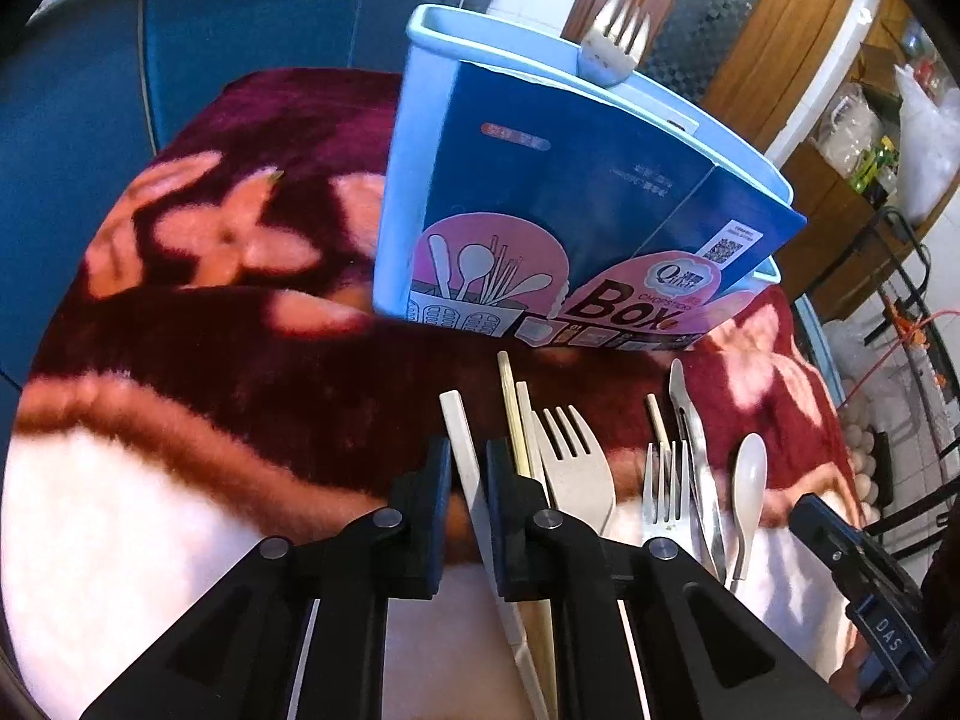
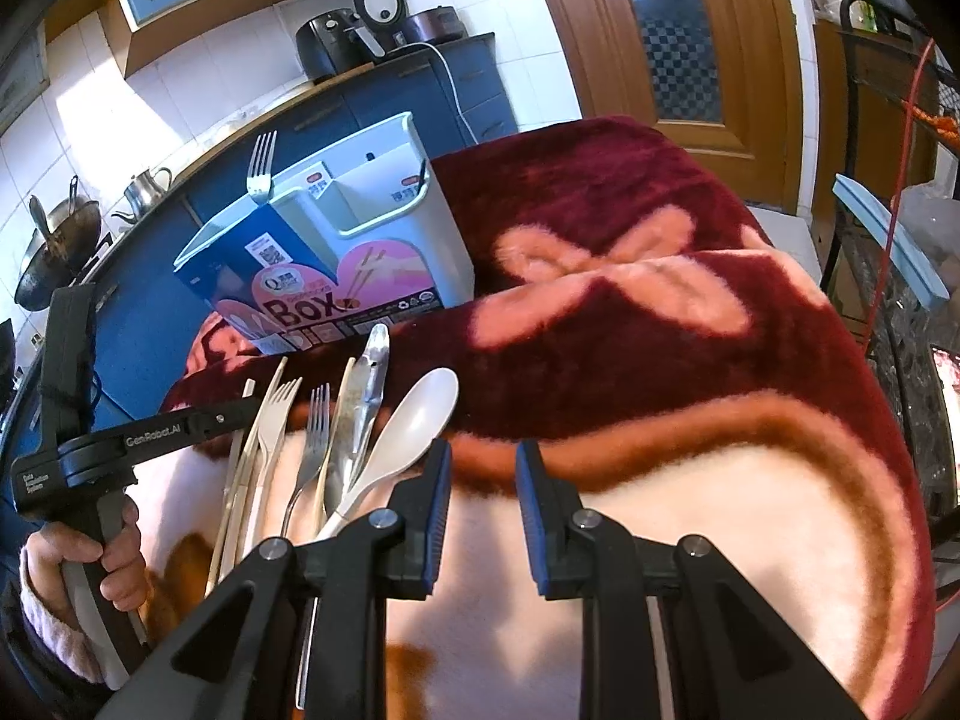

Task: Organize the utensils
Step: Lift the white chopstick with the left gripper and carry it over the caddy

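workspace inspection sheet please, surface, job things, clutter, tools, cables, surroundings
surface: table under a maroon floral blanket, pale near the tools
job's things: light blue chopstick box in its printed sleeve, upright at the back, one metal fork standing in it; lying in a row in front: beige flat handle, chopsticks, beige fork, steel fork, metal tongs, beige spoon
clutter: nothing seen
tools: left tool closed around the beige flat handle; right tool apart, nothing between, beside the spoon
cables: white cord on the counter; orange cord by the rack
surroundings: blue cabinets, wok, kettle, wooden door
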### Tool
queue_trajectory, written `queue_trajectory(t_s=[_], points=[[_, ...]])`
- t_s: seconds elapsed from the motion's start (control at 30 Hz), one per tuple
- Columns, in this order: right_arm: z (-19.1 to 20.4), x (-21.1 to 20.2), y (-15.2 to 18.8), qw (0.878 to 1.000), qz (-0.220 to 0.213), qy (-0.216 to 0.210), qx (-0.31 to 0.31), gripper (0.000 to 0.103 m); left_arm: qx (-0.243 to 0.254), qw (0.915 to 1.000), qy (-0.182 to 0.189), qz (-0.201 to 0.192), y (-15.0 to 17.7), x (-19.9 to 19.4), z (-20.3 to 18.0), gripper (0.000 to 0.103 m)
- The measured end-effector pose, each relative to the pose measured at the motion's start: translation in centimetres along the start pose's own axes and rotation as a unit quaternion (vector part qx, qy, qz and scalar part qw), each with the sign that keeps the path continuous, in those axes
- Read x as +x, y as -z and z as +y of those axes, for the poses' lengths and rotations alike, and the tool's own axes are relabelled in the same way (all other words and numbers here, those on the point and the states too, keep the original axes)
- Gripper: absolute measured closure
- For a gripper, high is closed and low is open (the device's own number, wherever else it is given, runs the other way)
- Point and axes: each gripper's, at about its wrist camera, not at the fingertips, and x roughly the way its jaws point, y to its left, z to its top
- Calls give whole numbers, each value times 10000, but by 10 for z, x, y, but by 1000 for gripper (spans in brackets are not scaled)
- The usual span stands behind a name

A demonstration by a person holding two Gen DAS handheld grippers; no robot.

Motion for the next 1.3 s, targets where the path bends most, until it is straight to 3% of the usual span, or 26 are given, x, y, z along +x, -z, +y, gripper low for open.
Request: queue_trajectory(t_s=[0.1,0.33,0.6,0.87,0.93,1.13,1.3], points=[[4,1,-2,10000,27,5,-49,79,-116,9998,131,-41,3,-4,8,97],[13,10,-8,9997,196,-88,-62,79,-309,9979,386,-416,8,-27,19,97],[18,30,-16,9990,435,-88,-3,79,-153,9941,507,-942,9,-55,18,97],[9,41,-24,9975,578,-351,215,79,-93,9918,539,-1153,9,-65,17,97],[9,42,-26,9976,579,-324,195,92,-54,9911,504,-1235,10,-69,15,97],[9,37,-26,9982,407,-427,137,97,39,9862,406,-1606,10,-87,11,97],[16,12,-27,9986,-109,-520,85,98,85,9799,397,-1952,8,-107,8,97]])
